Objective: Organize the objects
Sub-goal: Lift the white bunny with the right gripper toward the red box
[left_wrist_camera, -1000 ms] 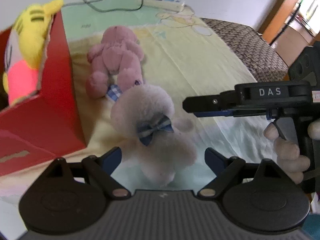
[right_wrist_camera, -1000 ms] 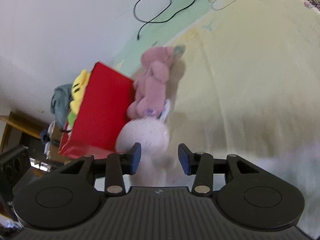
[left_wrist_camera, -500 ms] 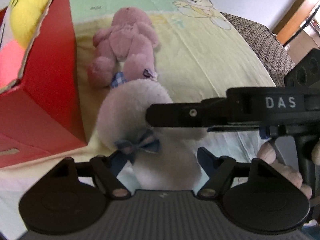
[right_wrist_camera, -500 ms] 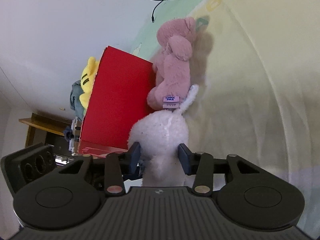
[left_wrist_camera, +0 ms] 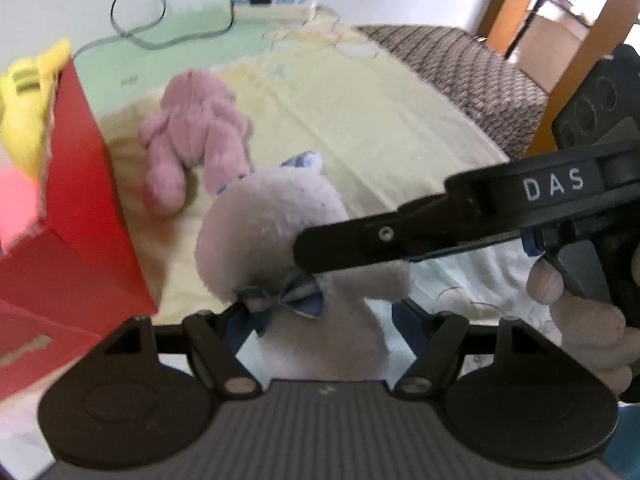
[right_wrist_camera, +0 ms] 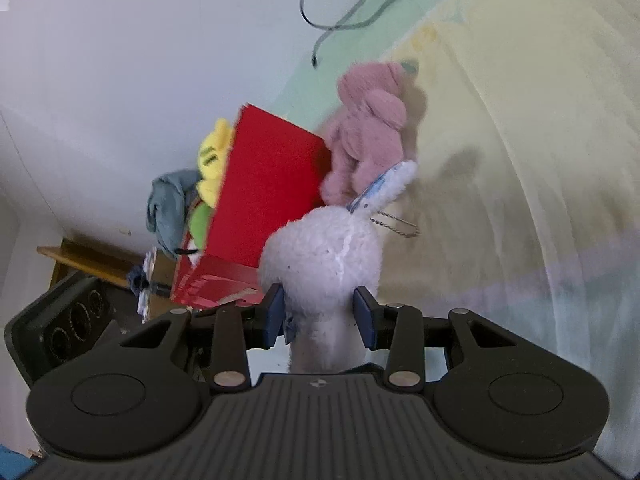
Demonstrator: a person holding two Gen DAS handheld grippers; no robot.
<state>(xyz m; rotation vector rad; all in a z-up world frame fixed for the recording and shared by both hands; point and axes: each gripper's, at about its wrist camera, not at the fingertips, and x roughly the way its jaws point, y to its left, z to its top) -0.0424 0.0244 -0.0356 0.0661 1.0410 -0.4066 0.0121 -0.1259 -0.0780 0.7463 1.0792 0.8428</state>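
A white plush bunny [left_wrist_camera: 276,224] with a blue checked bow stands between the jaws of my left gripper [left_wrist_camera: 324,320], which is open around its body. My right gripper [right_wrist_camera: 320,314] is shut on the white bunny [right_wrist_camera: 324,248] at the neck; its black finger [left_wrist_camera: 360,240] crosses the left wrist view from the right. A pink plush bear [left_wrist_camera: 200,136] lies on the bed behind the bunny, also in the right wrist view [right_wrist_camera: 368,136]. A red box [left_wrist_camera: 72,216] stands left, with a yellow plush [left_wrist_camera: 28,112] in it.
The bed has a pale yellow and green sheet [left_wrist_camera: 360,120]. A power strip [left_wrist_camera: 276,6] and a looped cable [left_wrist_camera: 136,20] lie at the far end by the wall. A brown patterned cover [left_wrist_camera: 472,68] lies at the right edge. A grey cloth [right_wrist_camera: 172,208] hangs beyond the red box [right_wrist_camera: 264,184].
My right gripper has come in from the right and closed on the bunny's neck. The bunny has risen upright and lifted slightly. The left gripper has stayed open around it.
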